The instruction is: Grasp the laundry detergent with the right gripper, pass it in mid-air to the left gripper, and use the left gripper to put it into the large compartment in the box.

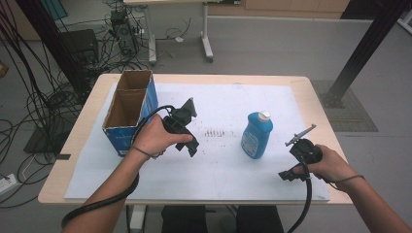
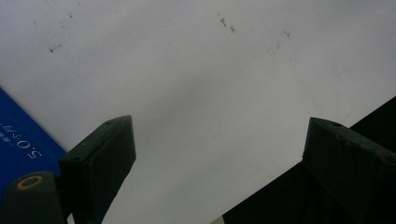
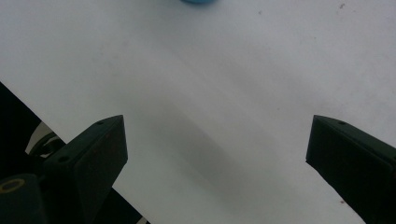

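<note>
the bottle (image 1: 256,135), blue with a white cap, stands upright on the white sheet (image 1: 228,170) that covers the table (image 1: 318,104). everything else is placed from it.

the right gripper (image 1: 287,174) is held low over the sheet near the bottle, toward the person's side and out to the right, not touching it. in the right gripper view its two black jaws stand wide apart with bare sheet between them, so it is open and holds nothing; a sliver of the bottle (image 3: 198,2) shows at the top edge of that view, ahead of the jaws. the right hand (image 1: 330,165) wraps the gripper's body and its cable trails off the near edge of the table.

the left gripper (image 1: 192,148) is well apart from the bottle, on its left, in the left hand (image 1: 155,138). in the left gripper view its jaws also stand wide, with nothing but sheet between them: open and empty.

the box (image 1: 127,112), open-topped cardboard with blue sides and two compartments, sits farther left of the bottle, beyond the left gripper and just beside the left hand. a blue corner of the box (image 2: 23,140) shows at the left of the left gripper view.

some small dark marks (image 1: 214,132) lie on the sheet between the bottle and the left gripper.
</note>
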A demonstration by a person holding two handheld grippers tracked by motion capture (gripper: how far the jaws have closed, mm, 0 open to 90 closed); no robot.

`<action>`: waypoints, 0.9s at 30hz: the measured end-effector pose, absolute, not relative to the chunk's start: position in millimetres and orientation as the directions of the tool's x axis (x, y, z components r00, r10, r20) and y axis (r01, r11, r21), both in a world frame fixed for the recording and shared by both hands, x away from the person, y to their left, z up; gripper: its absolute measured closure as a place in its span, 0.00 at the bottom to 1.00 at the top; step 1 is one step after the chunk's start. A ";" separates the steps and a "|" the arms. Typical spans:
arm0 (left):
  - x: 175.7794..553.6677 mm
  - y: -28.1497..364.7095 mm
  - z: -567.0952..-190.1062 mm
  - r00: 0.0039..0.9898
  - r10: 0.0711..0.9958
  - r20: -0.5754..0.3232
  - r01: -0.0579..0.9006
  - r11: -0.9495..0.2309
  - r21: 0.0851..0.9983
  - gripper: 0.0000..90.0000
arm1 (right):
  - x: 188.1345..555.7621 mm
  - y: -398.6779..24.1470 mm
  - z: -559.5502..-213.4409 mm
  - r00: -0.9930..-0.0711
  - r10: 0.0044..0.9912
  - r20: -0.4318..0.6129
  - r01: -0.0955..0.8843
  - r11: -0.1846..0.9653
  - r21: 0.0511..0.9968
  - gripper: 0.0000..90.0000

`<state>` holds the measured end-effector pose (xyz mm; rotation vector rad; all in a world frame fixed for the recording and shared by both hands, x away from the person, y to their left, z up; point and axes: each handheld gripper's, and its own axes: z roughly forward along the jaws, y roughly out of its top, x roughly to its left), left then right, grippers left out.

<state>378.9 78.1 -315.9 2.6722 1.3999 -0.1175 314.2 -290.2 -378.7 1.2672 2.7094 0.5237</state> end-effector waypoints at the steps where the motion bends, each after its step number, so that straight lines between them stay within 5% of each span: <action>1: 378.9 78.1 -315.9 0.569 0.813 -0.125 0.823 -0.564 0.072 0.11 | 314.2 -290.2 -378.7 -0.647 0.761 0.050 0.725 0.593 0.351 0.06; 27: 380.9 86.8 -297.7 0.574 0.809 -0.129 0.819 -0.565 0.102 0.11 | 316.8 -275.5 -418.2 -0.635 0.763 0.118 0.678 0.477 0.559 0.05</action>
